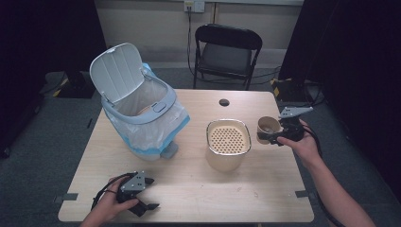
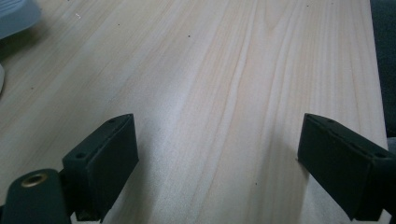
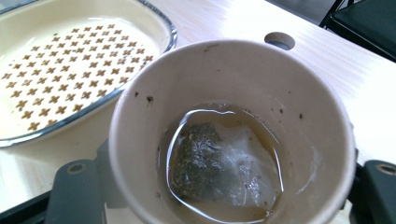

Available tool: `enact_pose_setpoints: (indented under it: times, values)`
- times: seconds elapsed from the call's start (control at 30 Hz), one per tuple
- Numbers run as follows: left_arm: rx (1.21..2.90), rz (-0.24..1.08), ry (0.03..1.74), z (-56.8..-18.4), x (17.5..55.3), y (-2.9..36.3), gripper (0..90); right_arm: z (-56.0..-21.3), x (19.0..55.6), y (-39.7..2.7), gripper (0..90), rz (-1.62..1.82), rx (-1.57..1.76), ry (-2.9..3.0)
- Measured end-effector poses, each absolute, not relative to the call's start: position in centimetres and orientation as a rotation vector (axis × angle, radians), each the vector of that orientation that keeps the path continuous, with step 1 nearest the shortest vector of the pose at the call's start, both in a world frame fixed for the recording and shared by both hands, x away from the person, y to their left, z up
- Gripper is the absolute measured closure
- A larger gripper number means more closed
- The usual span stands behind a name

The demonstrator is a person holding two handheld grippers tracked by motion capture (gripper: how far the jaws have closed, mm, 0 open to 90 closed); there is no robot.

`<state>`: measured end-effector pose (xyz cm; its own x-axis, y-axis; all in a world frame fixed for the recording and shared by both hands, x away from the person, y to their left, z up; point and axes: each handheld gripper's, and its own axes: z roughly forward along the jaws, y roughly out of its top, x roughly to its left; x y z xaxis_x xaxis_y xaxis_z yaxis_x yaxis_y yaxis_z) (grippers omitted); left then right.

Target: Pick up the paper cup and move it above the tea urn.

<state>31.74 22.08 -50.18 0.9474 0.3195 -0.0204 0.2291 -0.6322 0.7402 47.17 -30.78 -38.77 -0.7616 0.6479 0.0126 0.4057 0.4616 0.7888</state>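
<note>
R gripper (image 1: 273, 137) clamped on a tan paper cup (image 1: 267, 128), jaws on either side of the cup wall, cup tipped w/ mouth toward cam, held above the light wood table (image 1: 189, 189) near its R edge, just beside the cream square strainer bowl w/ perforated insert and metal rim (image 1: 228, 142). R gripper view: cup (image 3: 233, 135) holds a wet used tea bag (image 3: 219, 163) in a bit of brownish liquid; strainer rim (image 3: 140, 74) close to cup lip, small gap between. L gripper (image 1: 142, 201) rests low at the front L of the table near the front edge, jaws wide apart, nothing between, bare wood only (image 2: 210, 116). Grey lidded bin w/ plastic liner (image 1: 142, 113), lid up, at back L, well apart from cup. Bare wood between bin and strainer. Black folding chair (image 1: 227, 52) behind table.
</note>
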Motion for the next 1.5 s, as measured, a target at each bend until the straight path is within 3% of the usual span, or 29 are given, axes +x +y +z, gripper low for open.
enact_pose_setpoints:
  times: [1.5]
  values:
    - [2.282,0.148,0.386,-50.2,31.7,22.1,11.4,-35.2,51.4,-28.8,26.5,1.177,0.856,2.398]
